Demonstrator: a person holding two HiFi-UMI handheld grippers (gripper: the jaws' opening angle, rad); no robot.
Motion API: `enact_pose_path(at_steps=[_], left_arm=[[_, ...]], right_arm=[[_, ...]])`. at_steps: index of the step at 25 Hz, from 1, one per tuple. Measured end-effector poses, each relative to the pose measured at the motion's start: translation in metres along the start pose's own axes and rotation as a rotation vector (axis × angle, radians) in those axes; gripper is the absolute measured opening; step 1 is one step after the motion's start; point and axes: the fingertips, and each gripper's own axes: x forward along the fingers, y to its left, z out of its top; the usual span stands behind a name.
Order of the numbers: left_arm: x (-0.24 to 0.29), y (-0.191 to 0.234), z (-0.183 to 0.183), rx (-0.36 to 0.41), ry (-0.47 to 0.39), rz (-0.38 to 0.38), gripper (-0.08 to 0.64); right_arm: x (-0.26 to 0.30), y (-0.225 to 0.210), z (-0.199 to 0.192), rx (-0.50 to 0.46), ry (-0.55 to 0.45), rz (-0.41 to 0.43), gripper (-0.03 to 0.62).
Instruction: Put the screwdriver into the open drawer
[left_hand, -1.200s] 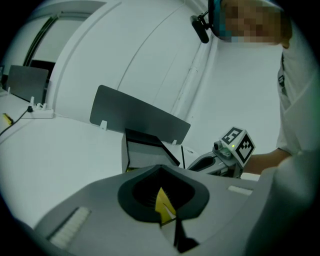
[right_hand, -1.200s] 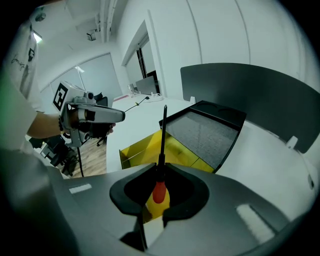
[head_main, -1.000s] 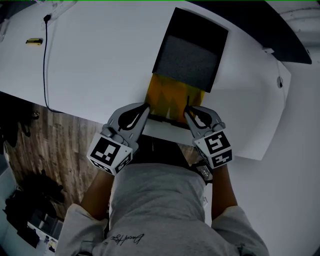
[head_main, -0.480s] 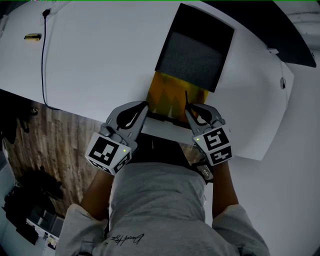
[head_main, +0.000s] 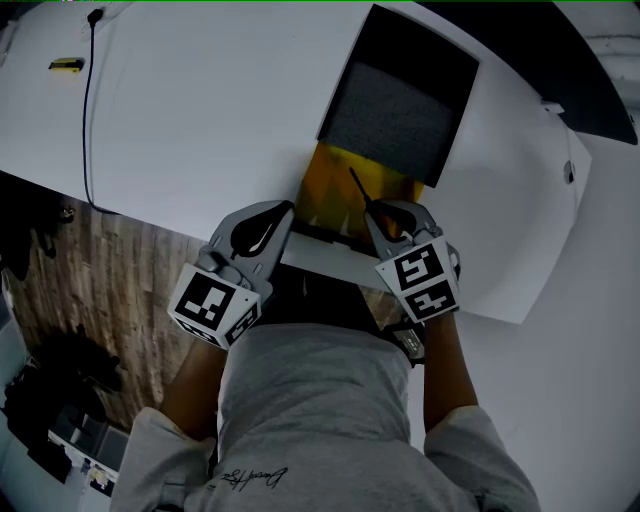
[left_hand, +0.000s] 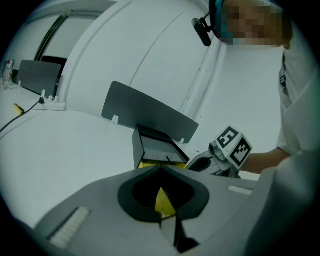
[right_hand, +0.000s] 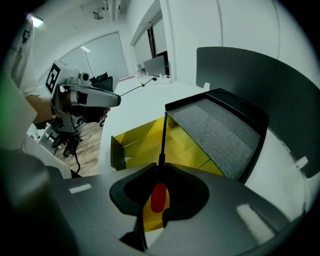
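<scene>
A screwdriver with a red handle (right_hand: 158, 196) and a thin dark shaft (right_hand: 162, 137) is clamped in my right gripper (right_hand: 160, 166), which is shut on it. From above, the shaft (head_main: 357, 187) slants up and left over the open yellow drawer (head_main: 330, 185). That drawer juts out of a black cabinet with a grey top (head_main: 400, 95), which lies on the white table (head_main: 200, 120). My right gripper (head_main: 375, 212) hangs at the drawer's front right. My left gripper (head_main: 283, 213) is shut at the front left corner, nothing visible between its tips. Its own view shows the left gripper (left_hand: 160, 169), drawer (left_hand: 150, 163) and right gripper (left_hand: 220, 157).
A black cable (head_main: 88, 120) runs across the table's left side, near a small yellow item (head_main: 67, 65). The table's front edge lies just behind both grippers, with wooden floor (head_main: 100, 280) below. A dark upright panel (left_hand: 150, 112) stands behind the cabinet.
My right gripper has turned and shifted slightly left. The screwdriver shaft has swung from near upright to a slant up and left over the drawer. The left gripper barely moved.
</scene>
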Motion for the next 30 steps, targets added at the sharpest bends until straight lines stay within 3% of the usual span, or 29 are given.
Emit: enact_pose_path(at_steps=[15, 30], left_arm=[[-0.004, 0.014, -0.004, -0.028, 0.003, 0.023, 0.0], [-0.005, 0.021, -0.009, -0.041, 0.001, 0.032, 0.0]], right_arm=[[0.027, 0.001, -0.004, -0.065, 0.128, 0.01, 0.069], [0.036, 0.001, -0.009, -0.088, 0.18, 0.005, 0.064]])
